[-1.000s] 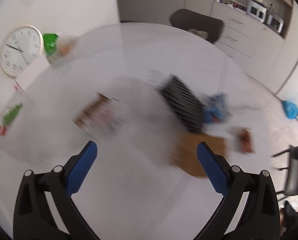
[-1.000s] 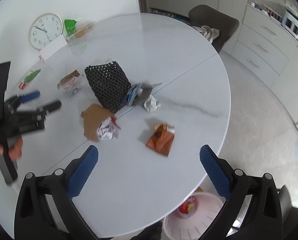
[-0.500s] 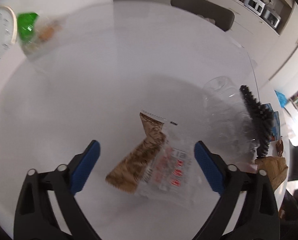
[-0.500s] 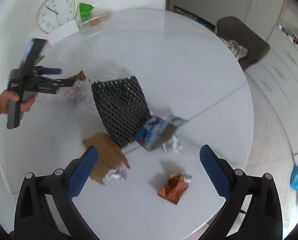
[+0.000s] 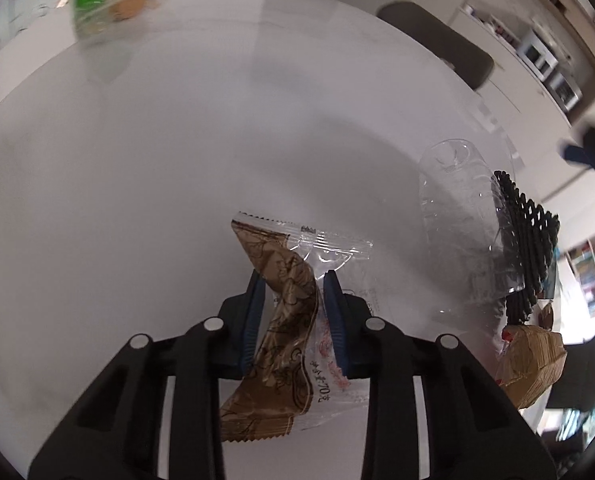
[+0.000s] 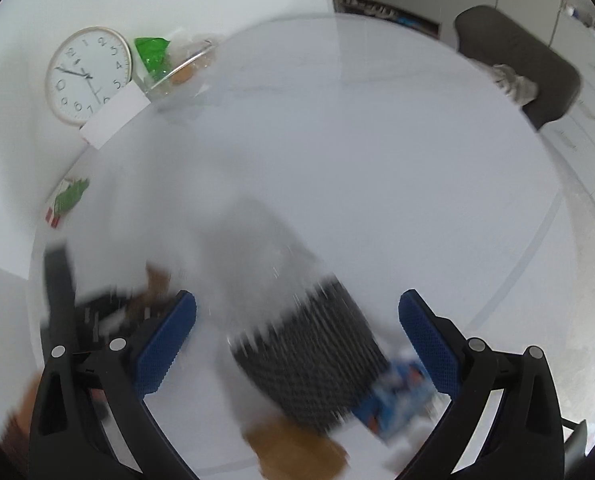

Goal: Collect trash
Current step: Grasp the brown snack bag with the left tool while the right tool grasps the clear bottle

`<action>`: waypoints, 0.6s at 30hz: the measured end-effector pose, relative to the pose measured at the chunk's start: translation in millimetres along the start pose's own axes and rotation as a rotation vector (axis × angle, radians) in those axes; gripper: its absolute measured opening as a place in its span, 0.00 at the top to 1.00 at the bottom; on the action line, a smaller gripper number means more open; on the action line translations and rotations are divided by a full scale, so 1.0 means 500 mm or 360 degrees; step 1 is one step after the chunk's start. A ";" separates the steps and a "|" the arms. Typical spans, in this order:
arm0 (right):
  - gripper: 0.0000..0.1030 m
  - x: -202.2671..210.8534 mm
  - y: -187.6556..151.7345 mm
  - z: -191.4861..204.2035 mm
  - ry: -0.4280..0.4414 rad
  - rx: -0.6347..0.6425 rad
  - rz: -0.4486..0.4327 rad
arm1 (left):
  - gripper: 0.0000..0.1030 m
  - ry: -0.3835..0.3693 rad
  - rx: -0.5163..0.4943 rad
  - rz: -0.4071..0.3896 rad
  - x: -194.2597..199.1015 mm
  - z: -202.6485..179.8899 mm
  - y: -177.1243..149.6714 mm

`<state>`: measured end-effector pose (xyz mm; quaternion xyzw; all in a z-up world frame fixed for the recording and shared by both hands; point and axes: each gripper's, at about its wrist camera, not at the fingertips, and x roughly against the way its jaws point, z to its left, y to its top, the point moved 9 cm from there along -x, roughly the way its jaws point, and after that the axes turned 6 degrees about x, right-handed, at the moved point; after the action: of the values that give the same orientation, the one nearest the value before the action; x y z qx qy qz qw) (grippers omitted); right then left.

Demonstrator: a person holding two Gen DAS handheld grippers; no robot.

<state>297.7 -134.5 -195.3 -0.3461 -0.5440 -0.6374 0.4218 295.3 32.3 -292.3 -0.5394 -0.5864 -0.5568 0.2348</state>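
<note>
The left hand-held gripper (image 5: 290, 296), wide apart a second ago, is seen closing on a brown-and-clear snack wrapper (image 5: 285, 332); the right hand-held gripper (image 6: 297, 336) is held open above the bench (image 6: 377, 180).

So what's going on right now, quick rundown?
Left tongs closing on brown-and-clear snack wrapper. Right tongs open, empty, above black mesh sleeve. Nothing in the way.
</note>
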 end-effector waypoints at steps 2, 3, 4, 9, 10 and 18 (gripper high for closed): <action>0.03 -0.051 0.032 0.006 0.0008 -0.0021 0.0076 | 0.72 0.0041 0.0033 -0.0039 0.014 0.003 -0.019; 0.07 -0.077 0.039 0.006 -0.0015 -0.0019 0.0128 | 0.72 0.0049 0.0069 -0.0053 0.024 0.005 -0.030; 0.10 -0.112 0.043 0.004 -0.0058 -0.0012 0.0214 | 0.72 0.0047 0.0102 -0.0063 0.032 0.007 -0.037; 0.13 -0.204 0.023 -0.004 -0.0139 -0.0051 0.0482 | 0.72 0.0094 0.0248 -0.0117 0.071 0.027 -0.065; 0.13 -0.215 0.016 -0.003 -0.0137 -0.0069 0.0522 | 0.72 0.0095 0.0277 -0.0130 0.080 0.029 -0.073; 0.32 -0.239 -0.022 0.034 -0.0122 -0.0012 0.0656 | 0.73 0.0177 0.0364 -0.0176 0.115 0.043 -0.108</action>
<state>335.4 -97.9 -304.4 -0.4755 -0.4749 -0.5262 0.5210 236.2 83.9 -269.6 -0.4443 -0.6611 -0.5273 0.2957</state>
